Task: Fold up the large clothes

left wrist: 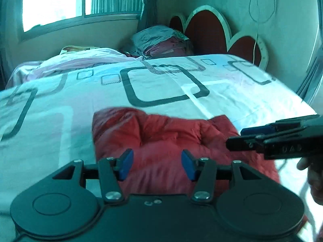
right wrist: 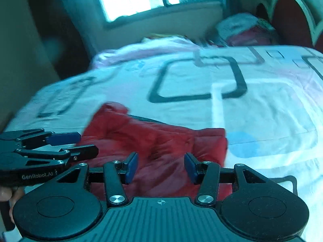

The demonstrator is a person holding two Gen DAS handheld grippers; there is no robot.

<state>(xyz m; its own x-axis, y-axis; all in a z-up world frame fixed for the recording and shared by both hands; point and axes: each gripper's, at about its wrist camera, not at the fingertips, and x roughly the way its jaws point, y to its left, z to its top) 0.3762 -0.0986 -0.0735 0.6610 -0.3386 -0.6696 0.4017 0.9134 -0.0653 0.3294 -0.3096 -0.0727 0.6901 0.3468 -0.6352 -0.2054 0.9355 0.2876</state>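
Observation:
A red quilted jacket (left wrist: 165, 137) (right wrist: 151, 139) lies crumpled on the near part of a bed. My left gripper (left wrist: 157, 165) hangs just over its near side, jaws apart, blue pads (left wrist: 126, 165) clear of the fabric. My right gripper (right wrist: 161, 167) hovers over the jacket's right half, open as well, with nothing pinched between its pads (right wrist: 190, 167). Each gripper shows in the other's view: the right gripper (left wrist: 240, 137) comes in from the right edge, the left gripper (right wrist: 84, 144) from the left edge. Both point at the jacket from opposite sides.
The bed sheet (left wrist: 60, 121) (right wrist: 262, 111) is white with dark rounded squares. A pink blanket (left wrist: 84, 60) and a pile of bedding (left wrist: 159, 40) lie at the far side. A red headboard (left wrist: 206, 30) and a window (left wrist: 60, 0) stand behind. A person's hand (left wrist: 315, 171) shows at right.

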